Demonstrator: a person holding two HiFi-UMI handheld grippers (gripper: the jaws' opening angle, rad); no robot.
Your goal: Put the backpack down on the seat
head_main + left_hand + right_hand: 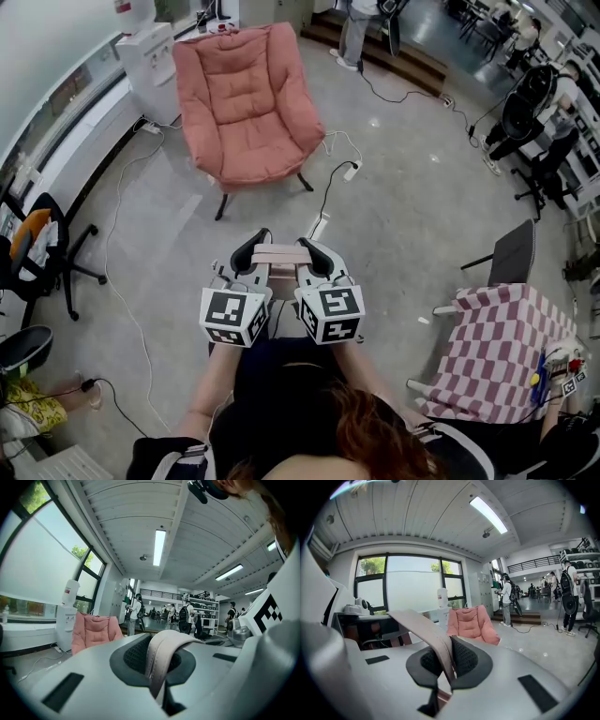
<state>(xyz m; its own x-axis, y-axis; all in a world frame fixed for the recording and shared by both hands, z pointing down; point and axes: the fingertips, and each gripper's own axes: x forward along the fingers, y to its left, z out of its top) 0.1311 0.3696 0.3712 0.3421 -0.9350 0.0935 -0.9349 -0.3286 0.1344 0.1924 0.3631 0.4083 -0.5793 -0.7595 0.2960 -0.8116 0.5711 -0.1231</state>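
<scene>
Your left gripper point(251, 253) and right gripper point(314, 256) are each clamped on the beige strap point(279, 253), with the pink armchair point(246, 98) ahead.

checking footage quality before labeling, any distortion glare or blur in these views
Head view: sharp and evenly lit, pink chair clear, room edges bowed by the wide lens. Left gripper view: strong fisheye with black corners, strap soft up close, ceiling light bright. Right gripper view: same fisheye, window washed out white.

A large open lab workspace: polished grey concrete floor point(412, 216) crossed by loose black cables point(327, 192), wheeled black office chairs point(52, 234), a white water dispenser point(150, 56), metal shelving racks point(201, 609), long ceiling strip lights point(159, 545).
</scene>
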